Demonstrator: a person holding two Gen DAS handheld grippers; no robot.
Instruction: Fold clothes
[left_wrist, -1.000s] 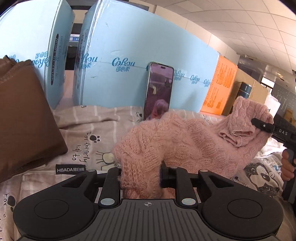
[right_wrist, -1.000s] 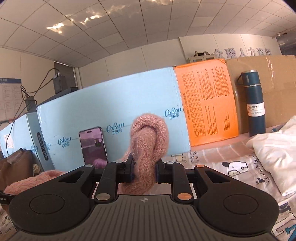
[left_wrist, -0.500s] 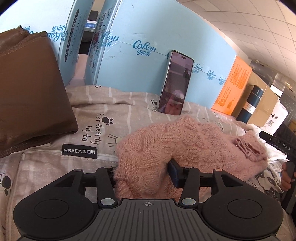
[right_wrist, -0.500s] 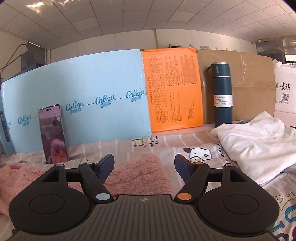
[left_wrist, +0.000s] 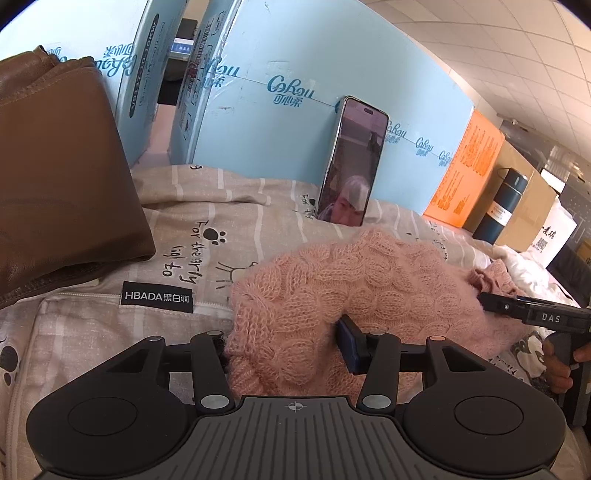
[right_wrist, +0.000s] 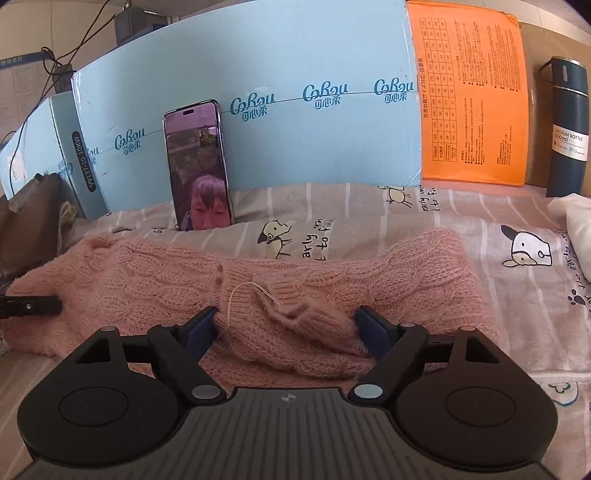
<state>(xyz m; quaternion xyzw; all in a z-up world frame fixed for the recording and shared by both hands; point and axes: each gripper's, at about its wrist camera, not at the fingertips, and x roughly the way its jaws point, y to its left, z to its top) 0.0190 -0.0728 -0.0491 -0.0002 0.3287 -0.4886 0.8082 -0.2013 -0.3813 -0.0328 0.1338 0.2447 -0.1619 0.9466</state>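
A pink cable-knit sweater (left_wrist: 351, 280) lies bunched on the patterned bedsheet (left_wrist: 184, 240). My left gripper (left_wrist: 282, 343) stands open at its near left end, with a thick fold of knit between the spread fingers. In the right wrist view the sweater (right_wrist: 147, 280) stretches across the sheet. My right gripper (right_wrist: 286, 325) is low over its near edge, jaws wide but closing, with a ribbed fold and a loose thread between them and the pads not pressing. The right gripper's fingers (left_wrist: 495, 304) show at the sweater's right end, the left's fingertip (right_wrist: 33, 306) at its left.
A phone (left_wrist: 351, 162) leans upright on light blue boxes (left_wrist: 280, 110) behind the sweater. A folded brown leather garment (left_wrist: 55, 184) lies at the left. An orange sheet (right_wrist: 472, 92), a dark blue bottle (right_wrist: 567, 125) and white cloth (right_wrist: 576, 218) are at the right. A hand (left_wrist: 557, 365) holds the right gripper.
Both grippers opened and let go of the sweater. It dropped from hanging in the air to lying on the sheet. The right gripper came down to it.
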